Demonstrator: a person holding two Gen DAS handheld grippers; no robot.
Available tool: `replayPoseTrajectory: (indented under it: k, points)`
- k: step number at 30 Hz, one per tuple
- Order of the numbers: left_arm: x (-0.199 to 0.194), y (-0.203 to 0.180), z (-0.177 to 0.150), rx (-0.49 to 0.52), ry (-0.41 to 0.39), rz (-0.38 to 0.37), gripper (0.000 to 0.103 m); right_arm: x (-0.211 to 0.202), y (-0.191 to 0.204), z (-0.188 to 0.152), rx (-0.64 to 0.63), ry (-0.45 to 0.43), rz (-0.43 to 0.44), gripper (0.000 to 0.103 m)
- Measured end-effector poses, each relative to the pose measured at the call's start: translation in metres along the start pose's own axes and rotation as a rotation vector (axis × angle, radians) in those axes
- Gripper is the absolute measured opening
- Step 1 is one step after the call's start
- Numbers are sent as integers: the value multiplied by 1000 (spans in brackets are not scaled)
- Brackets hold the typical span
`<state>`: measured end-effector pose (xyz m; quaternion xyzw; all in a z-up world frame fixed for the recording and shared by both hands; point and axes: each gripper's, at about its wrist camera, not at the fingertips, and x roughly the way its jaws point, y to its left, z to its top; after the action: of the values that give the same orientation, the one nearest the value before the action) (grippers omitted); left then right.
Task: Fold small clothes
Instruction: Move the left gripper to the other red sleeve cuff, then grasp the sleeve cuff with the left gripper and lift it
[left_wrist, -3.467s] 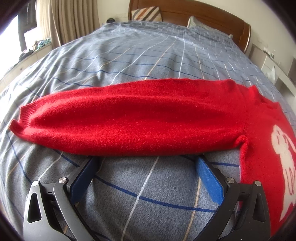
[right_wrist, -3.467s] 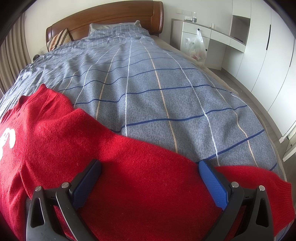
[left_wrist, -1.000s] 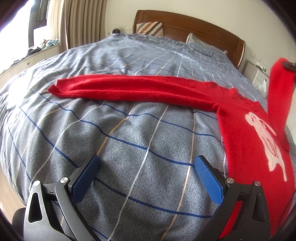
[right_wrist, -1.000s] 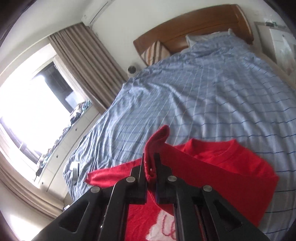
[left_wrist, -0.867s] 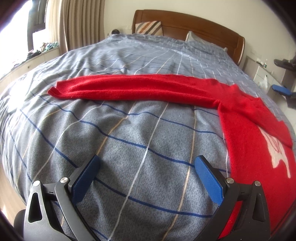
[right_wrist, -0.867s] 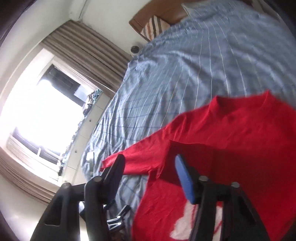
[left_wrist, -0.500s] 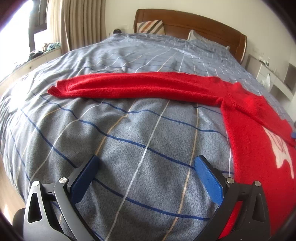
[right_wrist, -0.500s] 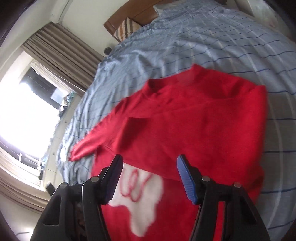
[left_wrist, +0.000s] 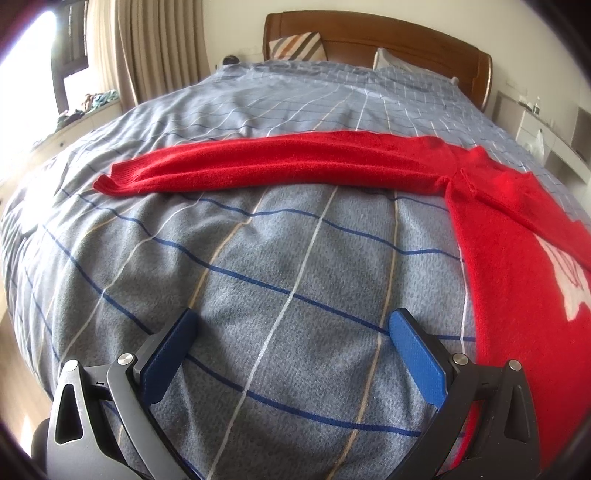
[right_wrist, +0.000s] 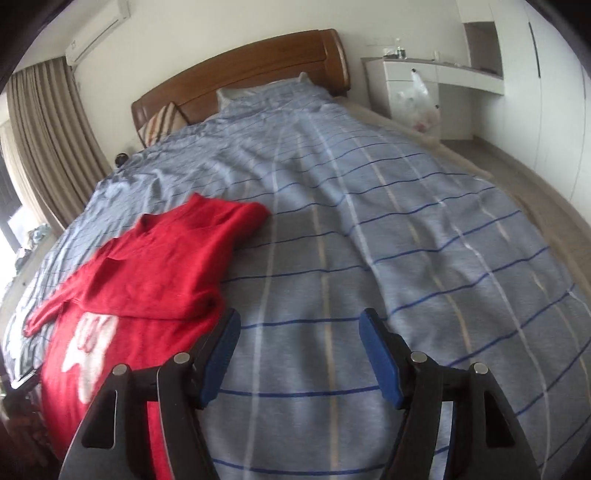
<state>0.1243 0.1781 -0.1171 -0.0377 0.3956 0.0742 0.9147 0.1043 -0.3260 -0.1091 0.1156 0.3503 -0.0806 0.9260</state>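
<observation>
A small red sweater (left_wrist: 517, 258) with a white figure on its front lies flat on the bed. Its left sleeve (left_wrist: 266, 166) stretches out straight to the left. In the right wrist view the sweater (right_wrist: 155, 273) has its right sleeve folded across the chest (right_wrist: 147, 295). My left gripper (left_wrist: 291, 343) is open and empty, low over the cover in front of the sleeve. My right gripper (right_wrist: 299, 350) is open and empty, just right of the sweater's edge.
The bed has a grey-blue checked cover (left_wrist: 295, 258) and a wooden headboard (right_wrist: 240, 81) with pillows. Curtains (left_wrist: 159, 48) and a window sill stand to the left. A white cabinet (right_wrist: 417, 85) with a plastic bag stands right of the bed.
My right gripper carried the right sleeve over the chest, let it go and opened, then drew back to the right. My left gripper stayed open and nearly still.
</observation>
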Motion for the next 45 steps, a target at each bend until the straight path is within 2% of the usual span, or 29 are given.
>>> replayPoseTrajectory:
  k: [5, 11, 18, 23, 26, 29, 31, 34, 37, 39, 41, 42, 43, 45]
  points:
    - [0, 0, 0, 3, 0, 1, 103, 14, -25, -18, 16, 20, -74, 67]
    - [0, 0, 0, 3, 2, 1, 103, 10, -33, -38, 21, -56, -45, 68]
    - [1, 0, 0, 2, 6, -2, 103, 15, -29, -40, -3, -49, -24, 80]
    - [1, 0, 0, 3, 7, -4, 103, 17, -29, -41, -6, -46, -15, 82]
    - [-1, 4, 5, 6, 41, -38, 103, 17, -27, -41, -13, -46, -20, 83]
    - [-16, 27, 23, -74, 31, -140, 102, 17, -27, -41, -14, -46, -18, 83]
    - [-25, 51, 43, -135, -1, -168, 102, 17, -27, -42, -16, -47, -15, 84]
    - [-21, 100, 80, -216, -14, -141, 102, 18, -26, -42, -23, -51, -13, 85]
    - [8, 152, 111, -288, 43, -44, 102, 17, -26, -43, -29, -56, -17, 86]
    - [34, 184, 123, -343, 107, 17, 100, 17, -25, -44, -30, -59, -18, 86]
    - [55, 203, 126, -387, 166, 8, 92, 17, -25, -44, -30, -58, -19, 86]
    - [64, 207, 127, -395, 192, -8, 81, 17, -25, -44, -30, -58, -19, 86]
    - [72, 208, 128, -395, 218, -28, 74, 17, -26, -44, -31, -58, -19, 86]
    - [85, 204, 126, -377, 251, -43, 68, 17, -26, -44, -32, -59, -21, 86]
